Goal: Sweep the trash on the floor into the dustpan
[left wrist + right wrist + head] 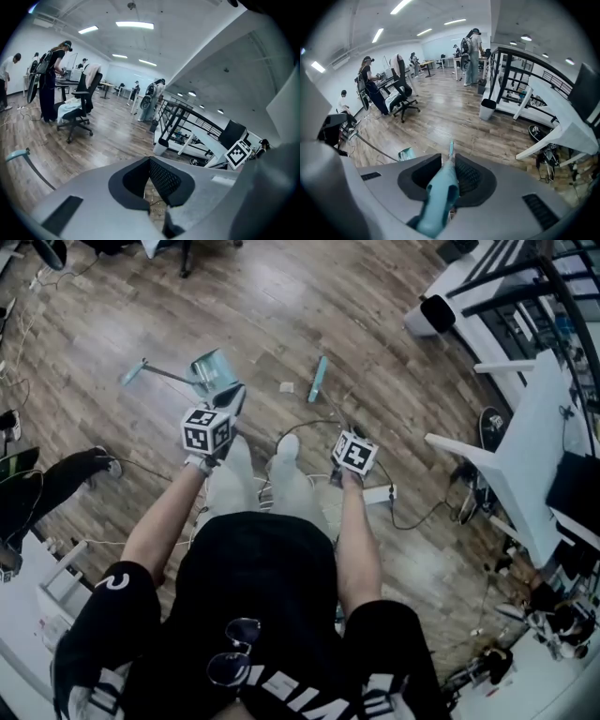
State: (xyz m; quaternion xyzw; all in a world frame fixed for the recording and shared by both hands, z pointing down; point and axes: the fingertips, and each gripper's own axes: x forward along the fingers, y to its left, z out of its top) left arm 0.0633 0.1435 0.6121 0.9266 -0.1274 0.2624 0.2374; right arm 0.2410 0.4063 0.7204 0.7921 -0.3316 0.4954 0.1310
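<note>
Wooden floor: open boards ahead of the person's feet, which leaves room to sweep. Desks and cables lie off to the sides.

Long-handled dustpan: sits on the floor ahead and to the left, and nobody is holding it. Its thin handle slants away to the left. The pan is near the scrap but apart from it. I judge it is parked there as the target for the sweep, though I cannot tell which way its mouth faces.

Teal broom: its head is low over the floor ahead and to the right. The handle runs back into the right gripper. The head is just right of the scrap, with the pan on the far side, so a leftward stroke looks likely.

Right gripper: the jaws are clamped on the teal broom handle, which runs forward between the pads. The grip is high on the handle, probably to give reach and leverage.

Left gripper: the pads are drawn together at the tips with nothing between them. In the head view it hovers close to the pan, perhaps to steady the pan or take its handle.

Trash, a pale paper scrap: lies loose on the boards between the pan and the broom head. It is not yet swept in.
</note>
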